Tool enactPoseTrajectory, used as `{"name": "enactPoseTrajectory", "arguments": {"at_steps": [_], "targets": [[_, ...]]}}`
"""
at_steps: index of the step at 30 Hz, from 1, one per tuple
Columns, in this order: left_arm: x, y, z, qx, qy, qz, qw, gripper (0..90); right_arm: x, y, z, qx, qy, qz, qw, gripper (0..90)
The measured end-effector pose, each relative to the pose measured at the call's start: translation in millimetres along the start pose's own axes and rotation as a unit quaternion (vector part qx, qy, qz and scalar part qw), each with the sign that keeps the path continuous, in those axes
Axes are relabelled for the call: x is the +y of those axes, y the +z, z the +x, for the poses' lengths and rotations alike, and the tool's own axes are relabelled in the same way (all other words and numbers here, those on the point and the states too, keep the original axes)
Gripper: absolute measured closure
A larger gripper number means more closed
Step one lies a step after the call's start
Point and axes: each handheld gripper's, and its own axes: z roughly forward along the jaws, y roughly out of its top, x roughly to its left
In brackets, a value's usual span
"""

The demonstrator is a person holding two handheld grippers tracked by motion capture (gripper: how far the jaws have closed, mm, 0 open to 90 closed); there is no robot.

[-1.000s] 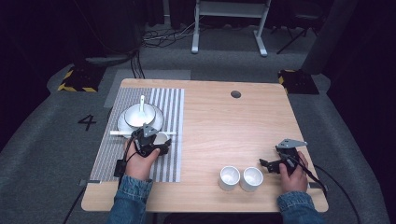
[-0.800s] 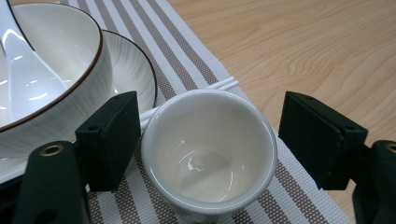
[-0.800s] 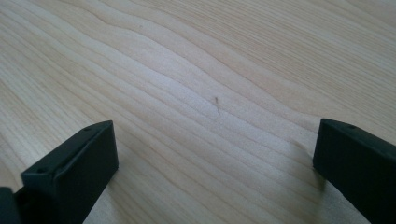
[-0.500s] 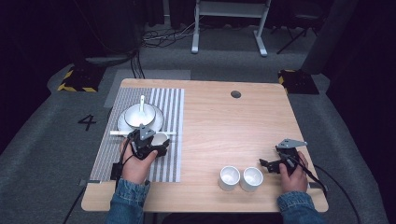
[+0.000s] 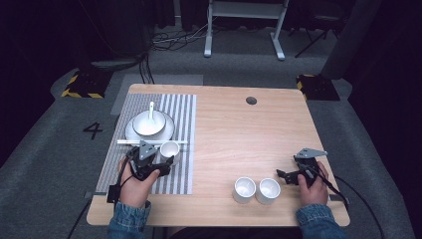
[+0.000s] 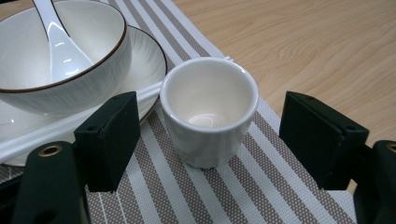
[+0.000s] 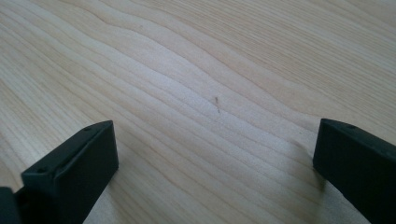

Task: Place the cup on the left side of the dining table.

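Observation:
A small white cup (image 5: 170,149) (image 6: 208,112) stands upright on the striped placemat (image 5: 171,107). My left gripper (image 5: 161,158) (image 6: 208,137) is open around it, one jaw on each side with a gap to the cup wall. Just behind the cup are a white bowl (image 5: 148,123) (image 6: 56,51) holding a white spoon (image 5: 151,110) (image 6: 58,42), a plate (image 6: 152,56) under the bowl, and white chopsticks (image 5: 129,142) (image 6: 42,133) lying across the mat. My right gripper (image 5: 286,172) (image 7: 215,158) is open over bare wood, right of two more white cups (image 5: 244,189) (image 5: 267,190).
The wooden table (image 5: 239,134) has a round cable hole (image 5: 251,100) near its far edge. The two spare cups stand close to the front edge. A white stand (image 5: 244,20) and cables lie on the floor beyond the table.

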Motion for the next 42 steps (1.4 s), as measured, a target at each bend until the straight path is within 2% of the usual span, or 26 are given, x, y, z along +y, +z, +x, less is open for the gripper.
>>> {"name": "enactPoseTrajectory", "arguments": {"at_steps": [7,14,21,29,34,36,42], "targets": [[-11.7,-14.4,0.7,-0.011,-0.005,-0.007,0.9999,21.3,0.0,0.0,0.0,0.0,0.0,0.0,1.0,0.2],[-25.4,-25.7,4.1,-0.011,-0.002,0.0,0.9999,21.3,0.0,0.0,0.1,0.0,0.0,0.0,1.0,0.3],[-42.5,-33.6,10.3,-0.002,-0.003,0.016,0.9999,22.4,0.0,0.0,0.0,0.0,0.0,0.0,1.0,0.3],[-54.5,-41.4,15.1,0.004,-0.001,0.035,0.9994,22.3,0.0,0.0,0.0,0.0,0.0,0.0,1.0,0.3],[-61.9,-41.4,19.1,0.003,-0.003,0.063,0.998,22.1,0.0,0.0,0.0,0.0,0.0,0.0,1.0,0.3],[-65.2,-41.3,21.0,0.001,-0.011,0.072,0.9974,22.1,0.0,0.0,0.0,0.0,0.0,0.0,1.0,0.3],[-72.0,-41.1,25.5,0.0,-0.017,0.084,0.9963,21.9,0.0,0.0,0.0,0.0,0.0,0.0,1.0,0.3]]}}
